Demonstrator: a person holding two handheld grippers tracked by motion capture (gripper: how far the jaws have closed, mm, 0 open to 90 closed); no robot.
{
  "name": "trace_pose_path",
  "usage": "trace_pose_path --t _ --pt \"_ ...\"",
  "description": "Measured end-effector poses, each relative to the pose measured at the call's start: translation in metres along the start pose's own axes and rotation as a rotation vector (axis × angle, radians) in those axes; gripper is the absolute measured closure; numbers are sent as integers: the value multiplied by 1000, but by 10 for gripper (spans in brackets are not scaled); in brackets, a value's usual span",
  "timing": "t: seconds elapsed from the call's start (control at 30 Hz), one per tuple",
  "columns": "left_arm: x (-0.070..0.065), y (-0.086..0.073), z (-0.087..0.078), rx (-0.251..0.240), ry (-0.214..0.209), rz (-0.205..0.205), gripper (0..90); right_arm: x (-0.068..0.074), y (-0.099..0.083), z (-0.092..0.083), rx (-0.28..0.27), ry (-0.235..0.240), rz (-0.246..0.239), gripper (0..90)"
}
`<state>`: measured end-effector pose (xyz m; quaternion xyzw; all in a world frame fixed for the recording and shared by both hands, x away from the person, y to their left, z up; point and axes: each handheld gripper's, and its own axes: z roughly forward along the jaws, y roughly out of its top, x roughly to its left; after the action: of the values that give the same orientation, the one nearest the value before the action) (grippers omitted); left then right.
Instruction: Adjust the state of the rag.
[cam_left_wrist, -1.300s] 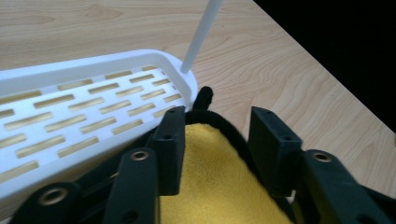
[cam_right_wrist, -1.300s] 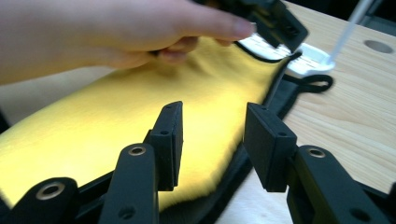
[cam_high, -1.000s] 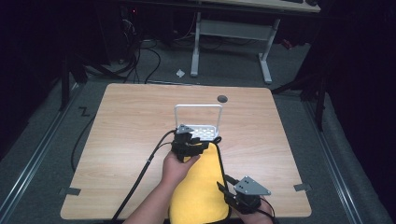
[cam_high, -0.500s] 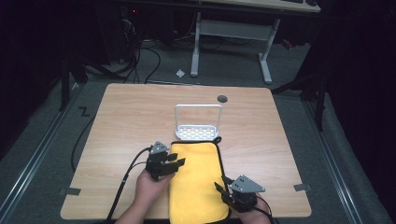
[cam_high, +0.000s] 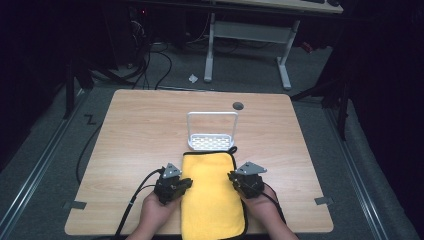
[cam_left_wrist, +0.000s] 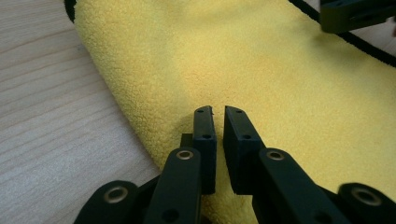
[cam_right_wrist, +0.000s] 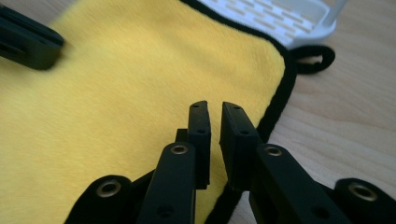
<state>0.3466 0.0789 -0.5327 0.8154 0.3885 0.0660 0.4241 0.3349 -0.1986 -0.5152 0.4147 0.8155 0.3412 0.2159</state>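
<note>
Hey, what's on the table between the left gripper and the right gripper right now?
The yellow towel lies between the left gripper and the right gripper, plain in the high view.

Item count, referenced to the wooden table (cam_high: 150, 130): one yellow towel (cam_high: 212, 195) at its near edge; one white rack (cam_high: 212, 132) just beyond the towel; two grippers, left gripper (cam_high: 186, 184) and right gripper (cam_high: 233, 177), flanking the towel.

No lettering, label, brand mark or number can be read anywhere. The folded yellow terry towel with black edging (cam_high: 214, 195), the white slotted plastic rack (cam_high: 212, 134) and the pale wooden worktop (cam_high: 140, 135) all carry no readable print, and the black claw parts bear none either.
</note>
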Motion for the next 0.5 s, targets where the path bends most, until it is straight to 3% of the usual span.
trace_pose_path --t 0.07,0.17,0.4,0.43,0.5 --pt "0 -1 0 -1 -9 -7 818 -1 -4 6 37 -4 -5 829" --pt "-2 -2 -1 3 -30 -18 795 -1 -8 4 35 10 -4 823" --pt "-13 -7 -7 34 -91 -16 746 7 -26 -17 37 51 -18 787" --pt "-14 -6 -9 30 -85 -9 732 7 -27 -19 36 55 -20 782" --pt "-11 -3 -11 3 -31 1 682 8 -29 -20 36 60 -24 776"
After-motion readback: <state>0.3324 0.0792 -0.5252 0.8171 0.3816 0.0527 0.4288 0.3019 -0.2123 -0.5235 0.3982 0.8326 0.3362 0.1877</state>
